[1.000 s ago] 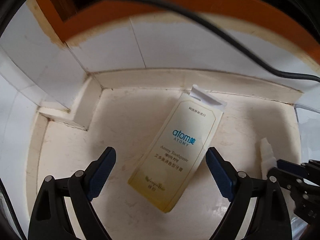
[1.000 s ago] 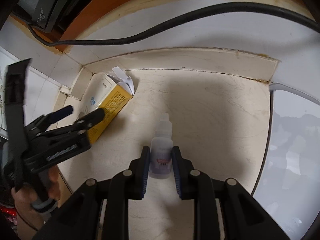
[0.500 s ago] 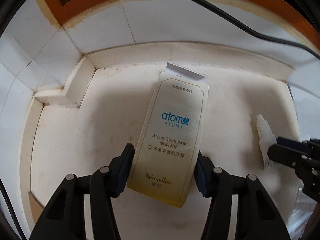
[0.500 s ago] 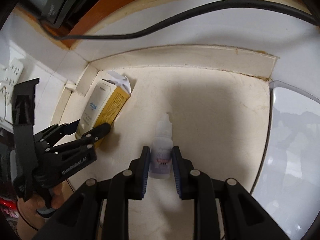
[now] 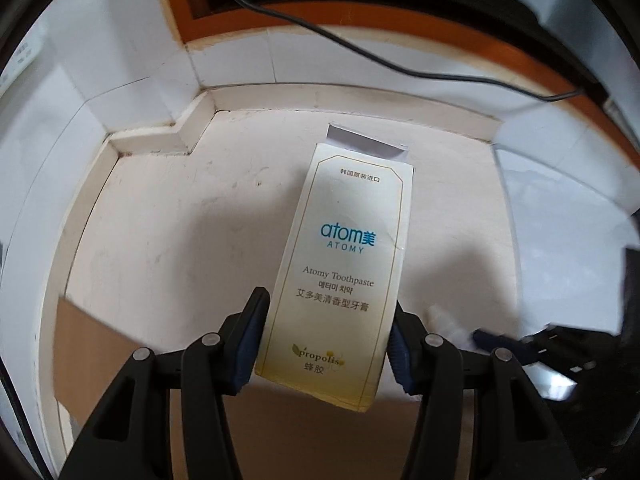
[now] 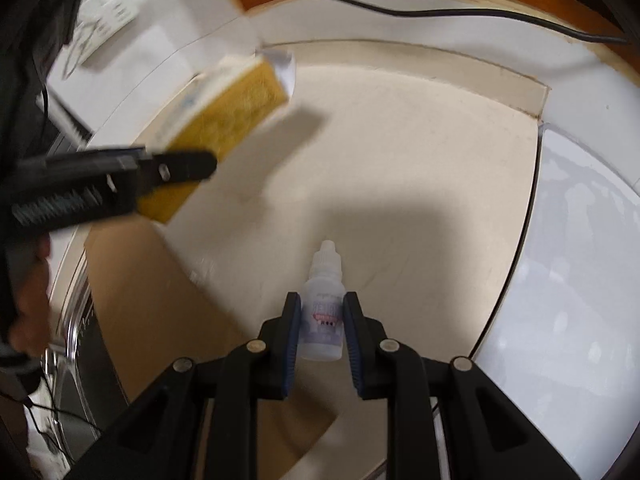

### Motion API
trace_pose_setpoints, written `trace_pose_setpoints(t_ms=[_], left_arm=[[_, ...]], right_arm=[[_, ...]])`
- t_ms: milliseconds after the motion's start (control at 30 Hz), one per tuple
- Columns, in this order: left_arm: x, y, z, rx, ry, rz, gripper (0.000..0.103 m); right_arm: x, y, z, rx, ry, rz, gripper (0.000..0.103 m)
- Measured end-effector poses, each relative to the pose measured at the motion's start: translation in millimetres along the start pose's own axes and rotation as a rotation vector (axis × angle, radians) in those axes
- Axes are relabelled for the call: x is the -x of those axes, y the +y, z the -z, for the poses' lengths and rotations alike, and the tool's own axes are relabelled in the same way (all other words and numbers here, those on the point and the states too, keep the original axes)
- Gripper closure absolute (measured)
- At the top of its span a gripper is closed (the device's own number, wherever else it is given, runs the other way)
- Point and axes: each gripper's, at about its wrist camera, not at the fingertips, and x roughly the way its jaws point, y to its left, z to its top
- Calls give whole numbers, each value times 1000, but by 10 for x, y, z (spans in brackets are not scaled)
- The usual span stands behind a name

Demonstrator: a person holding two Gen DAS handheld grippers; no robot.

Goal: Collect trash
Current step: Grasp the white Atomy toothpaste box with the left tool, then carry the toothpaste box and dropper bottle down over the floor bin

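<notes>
Toothpaste box (image 5: 340, 280) clamped in left gripper (image 5: 324, 336); dropper bottle (image 6: 325, 308) seemingly in right gripper (image 6: 322, 320)

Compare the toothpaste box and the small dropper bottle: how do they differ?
The toothpaste box is a flat cream and yellow carton with an open end flap; the dropper bottle is a round, translucent white bottle with a nozzle tip. The box is much larger, so the left gripper stands far wider than the right gripper. Both are clamped between blue pads above the cream counter.
</notes>
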Motion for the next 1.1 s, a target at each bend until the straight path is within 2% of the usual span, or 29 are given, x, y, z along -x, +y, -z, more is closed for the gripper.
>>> trace_pose_setpoints(t_ms=[233,467,500,533,567,600,733,900,1100], left_arm=[[369,-80,356,31,-5,11,51],[750,-152,758,67,-13,5,51],[820,-172,809,70,-18,4,51],[921,-210,878,72,-26,-2,51],[1009,-248,938,75,-33,-8,51],[1132,-305,1022,81,-43,-16,51],[1528,-540,1283,102,-84,-49,51],[1906,-858,1642,166,-132,-105,51],[2406,-1173,2028,298,-168,-109,52]], right_arm=[[105,46,286,-22,12,-20,82],[330,195,385,-18,-34,-29,83],[380,210,412,-18,-40,-33,84],[434,227,440,-17,-46,-40,90],[491,230,480,-15,-50,-48,102],[579,232,536,-11,-51,-61,103],[916,189,749,32,-84,-79,103],[1123,119,918,76,-78,-128,103],[1044,-207,753,-14,-39,-166,100]])
